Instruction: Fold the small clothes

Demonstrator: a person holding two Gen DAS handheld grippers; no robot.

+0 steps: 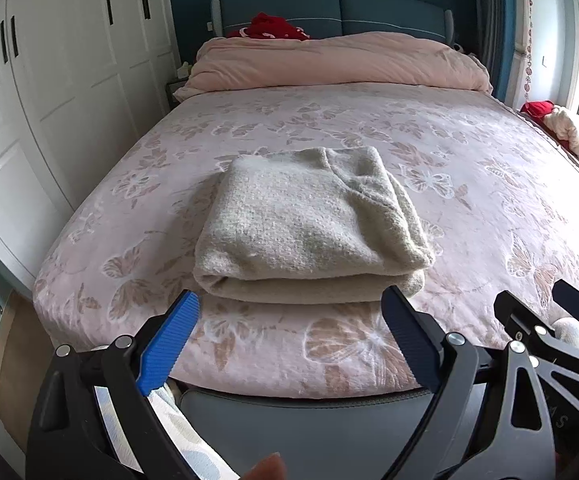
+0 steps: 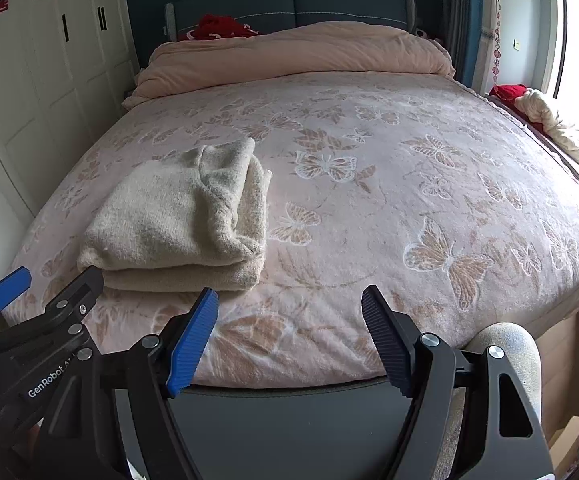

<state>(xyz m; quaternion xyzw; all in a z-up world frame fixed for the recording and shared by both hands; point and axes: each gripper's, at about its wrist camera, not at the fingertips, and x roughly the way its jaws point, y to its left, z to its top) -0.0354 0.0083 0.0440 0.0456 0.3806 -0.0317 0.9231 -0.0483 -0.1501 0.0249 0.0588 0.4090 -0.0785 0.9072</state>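
Observation:
A cream knitted garment (image 1: 305,220) lies folded in a neat rectangle on the pink butterfly bedspread (image 1: 469,184), near the bed's front edge. It also shows in the right wrist view (image 2: 177,216), at the left. My left gripper (image 1: 291,300) is open and empty, just in front of the garment's near edge, apart from it. My right gripper (image 2: 289,296) is open and empty, to the right of the garment, above the bed's front edge. The left gripper's fingers (image 2: 9,288) show at the left of the right wrist view.
A rolled pink duvet (image 1: 337,64) lies across the head of the bed, with red cloth (image 1: 269,28) behind it. White wardrobe doors (image 1: 49,80) stand on the left. More red and cream cloth (image 2: 537,108) lies by the window on the right.

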